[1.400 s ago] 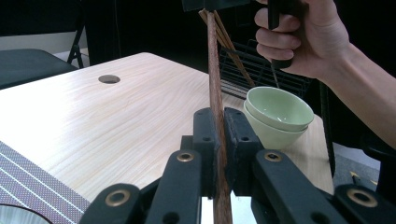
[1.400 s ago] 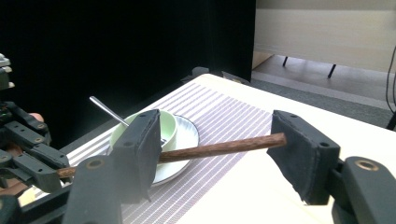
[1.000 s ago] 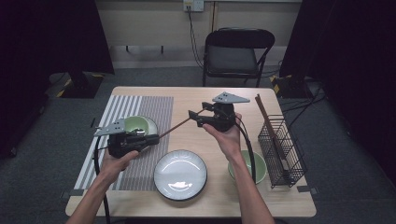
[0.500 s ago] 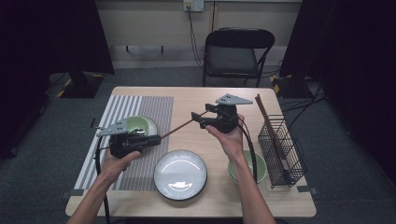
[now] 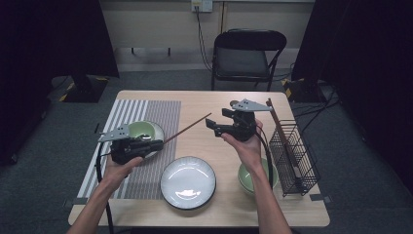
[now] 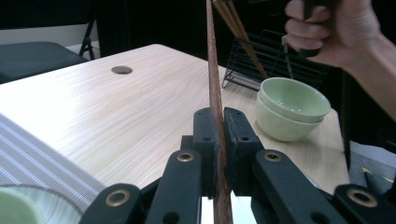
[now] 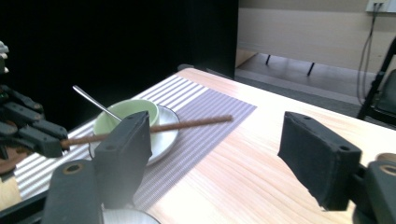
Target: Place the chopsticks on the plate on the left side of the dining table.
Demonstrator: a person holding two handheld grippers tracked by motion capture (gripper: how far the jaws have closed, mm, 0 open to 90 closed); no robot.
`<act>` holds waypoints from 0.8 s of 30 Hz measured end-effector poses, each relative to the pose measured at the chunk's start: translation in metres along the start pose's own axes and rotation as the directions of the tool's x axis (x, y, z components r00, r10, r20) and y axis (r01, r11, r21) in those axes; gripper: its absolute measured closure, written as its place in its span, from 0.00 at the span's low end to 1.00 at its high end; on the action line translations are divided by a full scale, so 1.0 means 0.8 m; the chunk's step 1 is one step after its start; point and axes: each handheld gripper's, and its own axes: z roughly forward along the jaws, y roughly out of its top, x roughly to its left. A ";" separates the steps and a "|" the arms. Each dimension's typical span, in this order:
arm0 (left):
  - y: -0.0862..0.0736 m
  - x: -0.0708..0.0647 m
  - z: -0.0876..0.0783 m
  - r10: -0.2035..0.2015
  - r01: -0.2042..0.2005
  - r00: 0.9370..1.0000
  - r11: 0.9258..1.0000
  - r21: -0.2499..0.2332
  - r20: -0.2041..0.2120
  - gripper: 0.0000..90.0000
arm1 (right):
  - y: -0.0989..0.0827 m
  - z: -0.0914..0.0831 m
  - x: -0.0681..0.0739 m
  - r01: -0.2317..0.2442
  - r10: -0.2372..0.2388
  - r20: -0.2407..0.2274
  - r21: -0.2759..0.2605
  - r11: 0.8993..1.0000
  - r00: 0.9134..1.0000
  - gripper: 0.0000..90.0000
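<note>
Right gripper [image 5: 218, 126] has let go and backed toward three o'clock, fingers just spreading, empty; my left gripper [image 5: 157, 145] pinches the chopstick [image 5: 187, 128].

In my left gripper view the thin brown wooden chopstick [image 6: 215, 93] runs off at twelve o'clock, so its tip is cut.

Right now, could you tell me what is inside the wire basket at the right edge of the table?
Brown chopsticks lean in the wire basket, tips sticking out above its far rim; the left gripper view shows several. Their lower ends and the basket floor are hard to make out through the mesh.
</note>
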 end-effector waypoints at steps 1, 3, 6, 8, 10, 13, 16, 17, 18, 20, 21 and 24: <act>-0.001 0.000 -0.001 -0.008 0.008 1.000 1.000 -0.002 -0.004 0.94 | -0.001 -0.003 0.000 0.003 -0.003 0.006 0.002 1.000 1.000 0.26; -0.004 0.003 -0.004 -0.009 0.009 1.000 1.000 -0.002 -0.003 0.94 | -0.002 -0.009 -0.002 0.005 -0.005 0.017 0.008 1.000 1.000 0.26; -0.008 0.007 -0.008 -0.009 0.009 1.000 1.000 0.008 -0.015 0.94 | -0.004 -0.016 -0.005 0.002 -0.002 0.025 0.010 1.000 1.000 0.25; -0.011 0.010 -0.011 -0.017 0.017 1.000 1.000 0.010 -0.021 0.94 | -0.007 -0.021 -0.007 0.000 0.000 0.029 0.010 1.000 1.000 0.24; -0.013 0.012 -0.014 -0.023 0.023 0.999 1.000 0.011 -0.033 0.94 | -0.009 -0.027 -0.009 -0.001 0.001 0.041 0.009 1.000 0.999 0.23; -0.017 0.016 -0.020 -0.022 0.023 0.999 0.999 0.024 -0.048 0.94 | -0.011 -0.037 -0.012 -0.001 0.001 0.055 0.009 1.000 0.998 0.22; -0.022 0.018 -0.025 -0.025 0.027 0.998 0.999 0.035 -0.064 0.94 | -0.013 -0.047 -0.016 -0.007 0.006 0.059 0.013 1.000 0.998 0.21; -0.024 0.020 -0.027 -0.027 0.029 0.998 0.999 0.036 -0.065 0.94 | -0.014 -0.050 -0.017 -0.007 0.006 0.064 0.013 1.000 0.998 0.21; -0.026 0.020 -0.028 -0.034 0.037 0.997 0.999 0.035 -0.068 0.94 | -0.016 -0.053 -0.018 -0.006 0.006 0.067 0.014 1.000 0.998 0.21; -0.031 0.022 -0.030 -0.040 0.044 0.996 0.998 0.044 -0.077 0.94 | -0.018 -0.060 -0.020 -0.011 0.011 0.071 0.009 1.000 0.997 0.20; -0.033 0.023 -0.032 -0.038 0.043 0.996 0.998 0.050 -0.082 0.94 | -0.019 -0.064 -0.021 -0.013 0.012 0.077 0.011 1.000 0.997 0.20; -0.037 0.025 -0.035 -0.038 0.043 0.995 0.998 0.052 -0.091 0.94 | -0.023 -0.073 -0.025 -0.019 0.018 0.089 0.011 1.000 0.996 0.20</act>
